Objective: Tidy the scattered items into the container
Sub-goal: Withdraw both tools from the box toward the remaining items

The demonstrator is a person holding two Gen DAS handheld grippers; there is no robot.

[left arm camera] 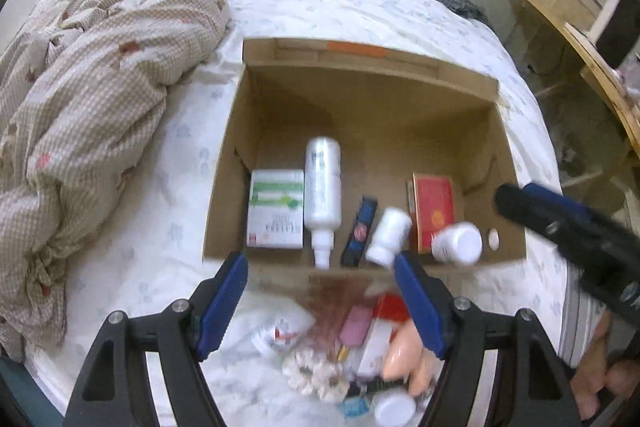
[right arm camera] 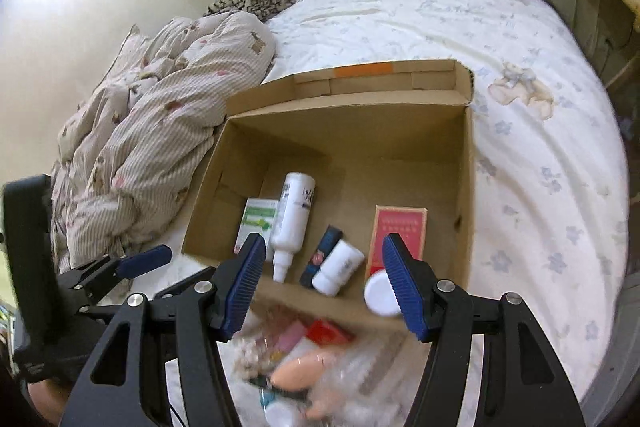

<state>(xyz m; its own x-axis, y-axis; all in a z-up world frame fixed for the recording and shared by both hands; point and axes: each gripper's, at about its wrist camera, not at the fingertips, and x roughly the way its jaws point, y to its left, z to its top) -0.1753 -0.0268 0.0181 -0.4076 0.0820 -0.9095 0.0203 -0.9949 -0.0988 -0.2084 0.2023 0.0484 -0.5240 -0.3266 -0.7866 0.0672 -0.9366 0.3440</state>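
Both grippers, left [left arm camera: 320,267] and right [right arm camera: 324,259], hang wide open and empty above a blurred heap of small items [left arm camera: 352,347] on the bed [right arm camera: 520,107]. Just beyond, an open cardboard box [left arm camera: 360,99] holds a white spray bottle [left arm camera: 322,183], pill bottles [left arm camera: 388,235], and red [left arm camera: 434,207] and green cartons [left arm camera: 276,207].

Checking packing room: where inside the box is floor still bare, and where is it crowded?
The box floor is bare across its far half, between the back wall and the spray bottle and red carton. The near edge is crowded: green-white carton, dark tube, two white bottles. A small gap lies between spray bottle and red carton.
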